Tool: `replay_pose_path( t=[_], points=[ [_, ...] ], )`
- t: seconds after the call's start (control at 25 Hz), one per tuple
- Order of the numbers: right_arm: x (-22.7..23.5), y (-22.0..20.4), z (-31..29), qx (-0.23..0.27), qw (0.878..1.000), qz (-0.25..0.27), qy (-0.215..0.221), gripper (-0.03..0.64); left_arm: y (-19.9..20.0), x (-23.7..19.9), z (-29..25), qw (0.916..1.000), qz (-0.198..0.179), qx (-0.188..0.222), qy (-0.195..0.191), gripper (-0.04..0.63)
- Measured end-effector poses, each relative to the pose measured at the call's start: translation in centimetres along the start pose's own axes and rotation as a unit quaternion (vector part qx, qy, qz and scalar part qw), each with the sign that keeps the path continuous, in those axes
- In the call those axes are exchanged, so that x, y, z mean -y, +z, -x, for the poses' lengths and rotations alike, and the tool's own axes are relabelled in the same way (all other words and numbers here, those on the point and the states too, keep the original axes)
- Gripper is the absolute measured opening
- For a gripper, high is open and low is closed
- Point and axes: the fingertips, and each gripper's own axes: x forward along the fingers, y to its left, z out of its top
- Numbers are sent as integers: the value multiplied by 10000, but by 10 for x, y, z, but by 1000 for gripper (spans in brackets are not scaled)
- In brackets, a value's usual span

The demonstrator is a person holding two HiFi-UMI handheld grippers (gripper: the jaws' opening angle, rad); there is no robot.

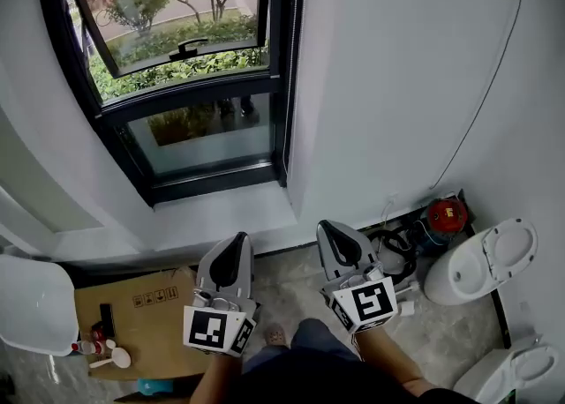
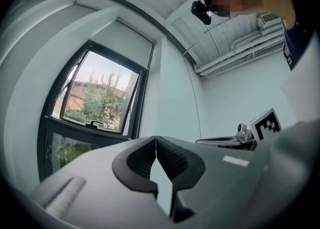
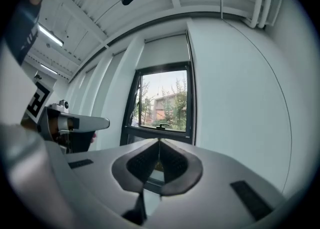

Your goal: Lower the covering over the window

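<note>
Cardboard box (image 1: 146, 305): It is laid flat on the floor at the lower left of the head view. A few small items are scattered at its left edge, too small to be named.

Window (image 1: 199, 133): It is set in the white wall with a black frame. The upper pane is swung ajar, and greenery is seen through the glass. The lower pane is shut.

Blind (image 3: 165, 50): It is drawn up above the window. Its lower edge is seen along the top of the glass in both gripper views, and the glass is left uncovered.

Left gripper (image 1: 238, 239): It is held low in front of the person, below the sill, and pointed toward the window. Its jaws are pressed together and nothing is pinched between them.

Right gripper (image 1: 328, 230): It is held near the left one, apart from it, and aimed at the same window. Its jaws are likewise pressed together on nothing.

Thin cord (image 1: 494, 76): It is run down the white wall to the right of the window, toward the floor.

Cables (image 1: 393, 248): They are coiled on the floor against the wall, just beside a red object (image 1: 447, 213).

Toilet (image 1: 481, 261): It is placed at the far right with its lid raised.
</note>
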Motion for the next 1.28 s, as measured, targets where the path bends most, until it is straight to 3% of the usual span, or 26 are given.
replay_pose_path(
  t=[0.32, 0.64, 0.92, 1.28],
  points=[
    [36, -11, -72, 66, 9999, -106, 5, 14, -15, -30, -66, 9999, 4, -104, -126, -11],
    [95, 9, -168, 621, 9979, 38, 205, 14, -15, -46, -168, 9989, -74, 63, -456, -11],
    [137, 0, -216, 662, 9974, 148, 238, 14, -31, -58, -234, 9981, 377, 180, -448, -12],
    [154, 1, -245, 692, 9976, 64, -44, 14, -31, -77, -293, 9973, -9, 158, -720, -11]
  ],
)
